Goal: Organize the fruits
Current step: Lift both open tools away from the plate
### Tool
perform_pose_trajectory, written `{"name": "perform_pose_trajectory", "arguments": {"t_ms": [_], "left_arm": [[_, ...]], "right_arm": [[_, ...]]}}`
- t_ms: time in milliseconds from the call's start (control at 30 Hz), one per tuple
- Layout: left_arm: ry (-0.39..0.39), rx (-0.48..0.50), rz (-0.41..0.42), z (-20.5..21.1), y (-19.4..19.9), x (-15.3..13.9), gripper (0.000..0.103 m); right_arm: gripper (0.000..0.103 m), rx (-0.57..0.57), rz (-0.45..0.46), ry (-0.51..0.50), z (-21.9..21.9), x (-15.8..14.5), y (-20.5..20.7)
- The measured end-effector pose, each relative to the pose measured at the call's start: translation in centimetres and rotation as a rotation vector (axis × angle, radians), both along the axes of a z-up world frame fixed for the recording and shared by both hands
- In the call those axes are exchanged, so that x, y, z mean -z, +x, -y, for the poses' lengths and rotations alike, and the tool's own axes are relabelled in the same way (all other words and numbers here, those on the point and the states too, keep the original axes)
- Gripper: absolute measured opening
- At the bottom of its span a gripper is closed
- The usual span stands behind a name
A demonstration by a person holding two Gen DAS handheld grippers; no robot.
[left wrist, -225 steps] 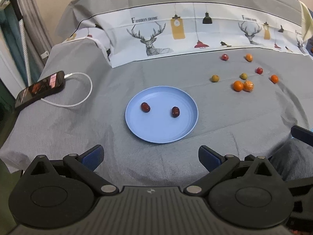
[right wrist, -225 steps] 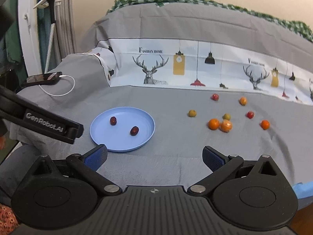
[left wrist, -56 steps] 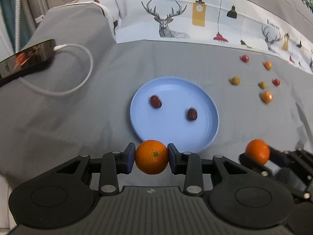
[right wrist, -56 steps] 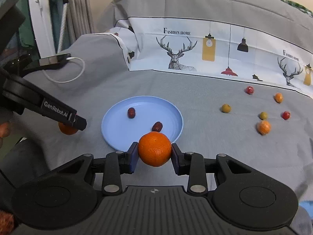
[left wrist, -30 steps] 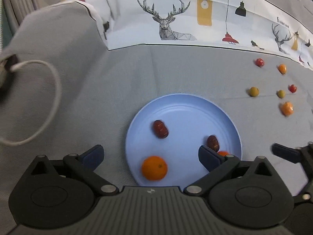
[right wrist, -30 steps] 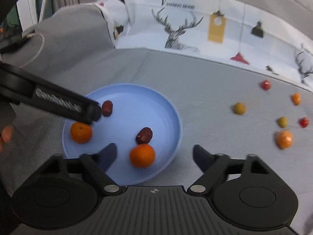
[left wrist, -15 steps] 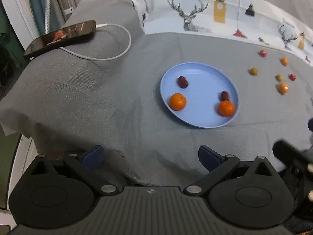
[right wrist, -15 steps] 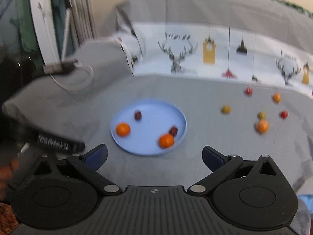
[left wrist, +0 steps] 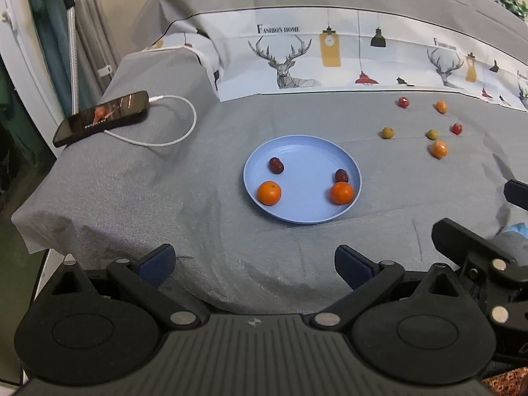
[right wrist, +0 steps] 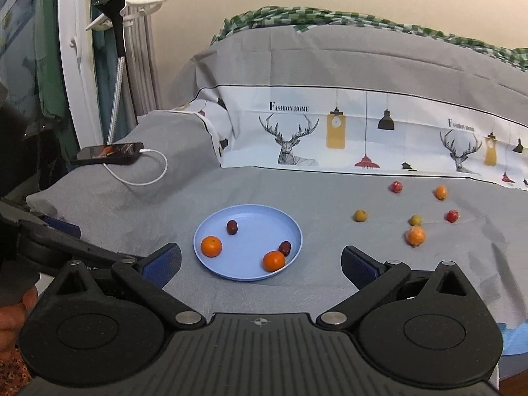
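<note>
Both oranges (left wrist: 269,192) now sit on the blue plate (left wrist: 302,213); the left tool (left wrist: 254,265) and right tool (right wrist: 260,265) hang released, empty, pulled back, while six small fruits (left wrist: 439,149) at right remain.

A grey cloth (left wrist: 138,198) covers the whole surface and drapes over its near edge. Along the back lies a white printed sheet (left wrist: 346,62) with stag heads, hanging lamps and the words "Fashion Home". At the far left a black smartphone (left wrist: 102,117) rests on a raised fold of the cloth, screen lit, with a white charging cable (left wrist: 171,138) plugged into it and looping across the cloth. Grey curtains (right wrist: 138,49) hang at the left, and a green checked fabric (right wrist: 330,19) shows behind the grey hump.
</note>
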State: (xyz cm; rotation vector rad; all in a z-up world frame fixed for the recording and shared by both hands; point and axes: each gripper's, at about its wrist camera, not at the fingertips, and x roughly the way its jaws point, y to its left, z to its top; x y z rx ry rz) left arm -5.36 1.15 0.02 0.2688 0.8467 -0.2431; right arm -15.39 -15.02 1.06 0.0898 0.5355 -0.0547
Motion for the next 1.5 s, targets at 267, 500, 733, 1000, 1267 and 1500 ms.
{"name": "perform_pose_trajectory", "arguments": {"t_ms": [267,500,733,1000,1267,1500], "left_arm": [[-0.001,-0.003,0.022,-0.6,-0.8,-0.5,0.103],[0.001,-0.002,0.028,-0.7,-0.8,-0.5,0.103],[0.023,0.009,0.007,-0.4,-0.4,0.1,0.103],[0.057,0.007,-0.044,0.2,0.8,1.4,0.103],[0.080,0.006,-0.084,2.0,3.3,2.2,0.103],[0.118,0.028,-0.105,4.8,5.6,3.2,0.103]], "right_arm": [[0.102,-0.013,0.014,-0.007,-0.8,-0.3,-0.7],[0.102,-0.011,0.011,-0.005,-0.8,-0.2,-0.8],[0.102,0.014,-0.035,0.018,-0.3,0.3,0.1],[0.102,0.037,-0.108,0.083,1.0,1.5,1.4],[0.102,0.060,-0.213,0.187,3.4,2.9,4.0],[0.102,0.113,-0.286,0.306,6.4,4.6,6.2]]}}
